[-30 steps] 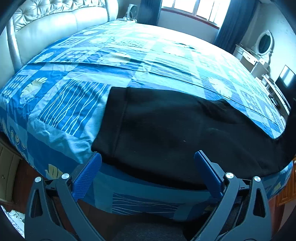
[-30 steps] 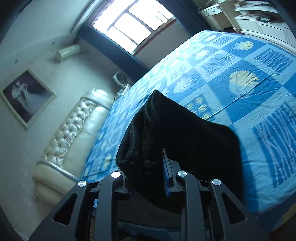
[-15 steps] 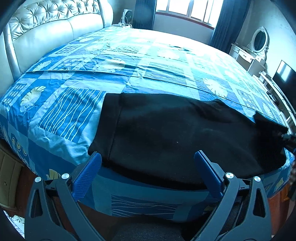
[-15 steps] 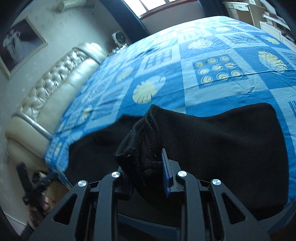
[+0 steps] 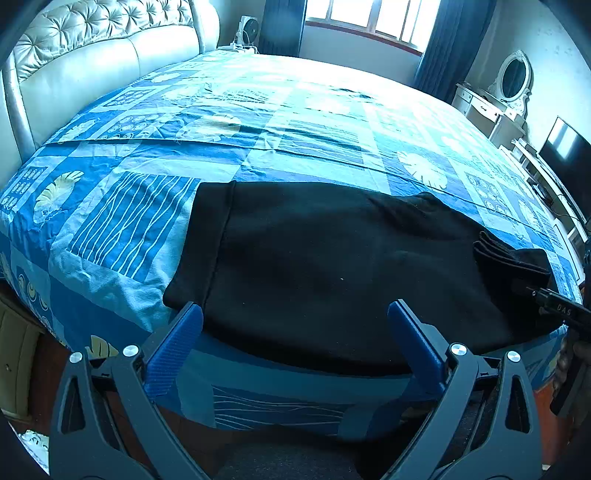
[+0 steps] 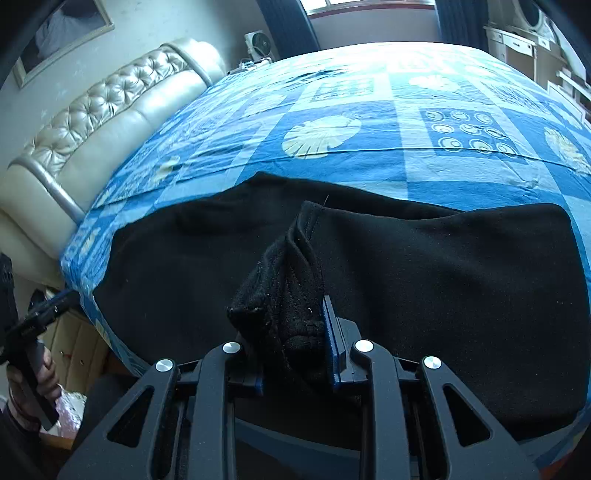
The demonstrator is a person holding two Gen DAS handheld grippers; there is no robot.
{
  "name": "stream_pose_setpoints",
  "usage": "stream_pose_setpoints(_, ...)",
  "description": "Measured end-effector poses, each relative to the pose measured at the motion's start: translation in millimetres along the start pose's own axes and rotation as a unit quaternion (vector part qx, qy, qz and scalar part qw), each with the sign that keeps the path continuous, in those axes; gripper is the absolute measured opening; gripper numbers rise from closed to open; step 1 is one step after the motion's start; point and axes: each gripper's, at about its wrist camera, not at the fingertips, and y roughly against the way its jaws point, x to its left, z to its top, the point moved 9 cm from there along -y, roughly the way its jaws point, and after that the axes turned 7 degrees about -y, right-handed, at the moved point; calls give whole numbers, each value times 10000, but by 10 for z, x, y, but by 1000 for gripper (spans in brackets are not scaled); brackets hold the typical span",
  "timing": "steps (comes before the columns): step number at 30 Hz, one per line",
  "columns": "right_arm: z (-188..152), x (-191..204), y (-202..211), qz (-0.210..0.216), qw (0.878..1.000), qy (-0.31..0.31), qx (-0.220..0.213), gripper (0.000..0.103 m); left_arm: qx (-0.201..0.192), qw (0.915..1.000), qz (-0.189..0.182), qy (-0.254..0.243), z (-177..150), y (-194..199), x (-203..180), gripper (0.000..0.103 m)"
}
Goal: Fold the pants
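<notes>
Black pants [image 5: 332,266] lie flat along the near edge of the blue patterned bed [image 5: 258,122], the waistband end toward the left. My left gripper [image 5: 295,332] hovers open just in front of the pants' near edge, nothing between its blue pads. My right gripper [image 6: 291,332] is shut on a bunched fold of the pants [image 6: 288,280], held low over the right part of the garment [image 6: 443,280]. In the left wrist view that gripper [image 5: 554,302] shows at the far right with the gathered cloth [image 5: 509,258].
A tufted cream headboard [image 5: 92,55] stands at the left. A window [image 5: 369,18] with dark curtains, a white dresser with an oval mirror [image 5: 513,77] and a dark screen [image 5: 569,155] line the far and right sides. A hand [image 6: 37,376] holds the left gripper's handle.
My right gripper swung down and in with the pants fold, bringing the lifted cloth low over the garment. The left gripper stayed open at the near edge.
</notes>
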Motion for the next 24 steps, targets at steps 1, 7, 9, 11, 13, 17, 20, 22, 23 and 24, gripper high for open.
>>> stream_pose_setpoints(1, -13, 13, -17, -13, 10000, 31, 17, 25, 0, 10000, -3, 0, 0, 0, -3, 100)
stream_pose_setpoints(7, -54, 28, -73, -56, 9999, 58, 62, 25, 16, 10000, -39, -13, -5, -15, -36, 100)
stream_pose_setpoints(9, -68, 24, -88, -56, 9999, 33, 92, 25, 17, 10000, -49, -20, -6, -18, -46, 100)
stream_pose_setpoints(11, -84, 33, -105, -34, 9999, -1, 109, 28, 16, 10000, -54, -19, -7, -15, -42, 100)
stream_pose_setpoints(13, -108, 43, -126, -24, 9999, -8, 151, 29, 28, 10000, -52, -18, -9, -19, -44, 100)
stream_pose_setpoints(17, -136, 71, -141, 3, 9998, -10, 185, 33, 32, 10000, -63, -3, -10, -18, -37, 100)
stream_pose_setpoints(20, -142, 104, -131, 117, 9997, -74, 193, 40, 36, 10000, -66, -8, -11, -19, -34, 100)
stream_pose_setpoints(22, -153, 134, -128, 192, 9996, -84, 210, 44, 30, 10000, -67, -3, -10, -17, -34, 100)
stream_pose_setpoints(23, -164, 171, -126, 311, 9992, -102, 237, 47, 29, 10000, -65, -2, -10, -18, -33, 100)
stream_pose_setpoints(24, -172, 193, -127, 383, 9989, -120, 258, 48, 33, 10000, -60, -3, -11, -19, -34, 100)
